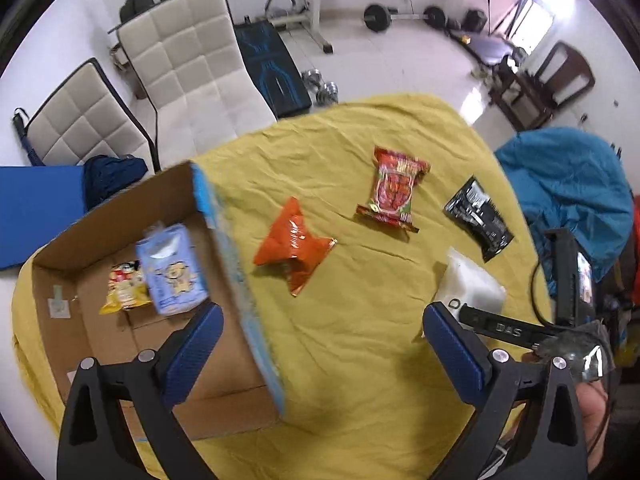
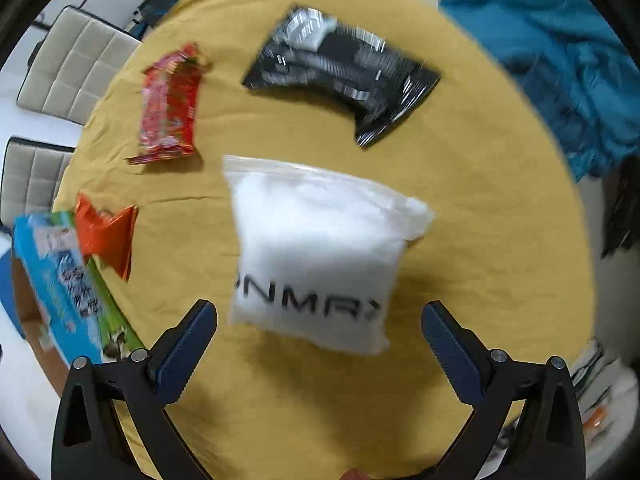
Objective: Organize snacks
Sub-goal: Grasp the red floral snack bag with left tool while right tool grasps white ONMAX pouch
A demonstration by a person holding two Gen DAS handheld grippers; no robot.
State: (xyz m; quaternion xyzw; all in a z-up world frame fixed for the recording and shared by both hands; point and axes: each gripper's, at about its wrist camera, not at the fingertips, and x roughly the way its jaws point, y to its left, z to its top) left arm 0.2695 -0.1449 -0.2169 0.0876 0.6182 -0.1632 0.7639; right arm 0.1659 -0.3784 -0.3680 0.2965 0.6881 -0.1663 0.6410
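Observation:
A cardboard box (image 1: 224, 360) with a blue printed wall (image 2: 60, 280) stands on the yellow cloth at the left. Inside lie a pale blue packet (image 1: 172, 276) and a small yellow packet (image 1: 124, 288). On the cloth lie an orange packet (image 1: 294, 246) (image 2: 106, 232), a red packet (image 1: 394, 190) (image 2: 170, 106), a black packet (image 1: 478, 216) (image 2: 340, 72) and a white bag (image 1: 470, 286) (image 2: 316, 248). My left gripper (image 1: 320, 344) hangs open above the box's right wall, holding nothing. My right gripper (image 2: 318, 340) stands open just short of the white bag's near edge.
The round table wears a yellow cloth (image 1: 360, 360) (image 2: 480, 280). White padded chairs (image 1: 188, 64) stand beyond the box. A teal cloth (image 1: 568, 188) (image 2: 560, 60) is heaped at the right edge. Gym weights (image 1: 400, 16) lie on the floor far back.

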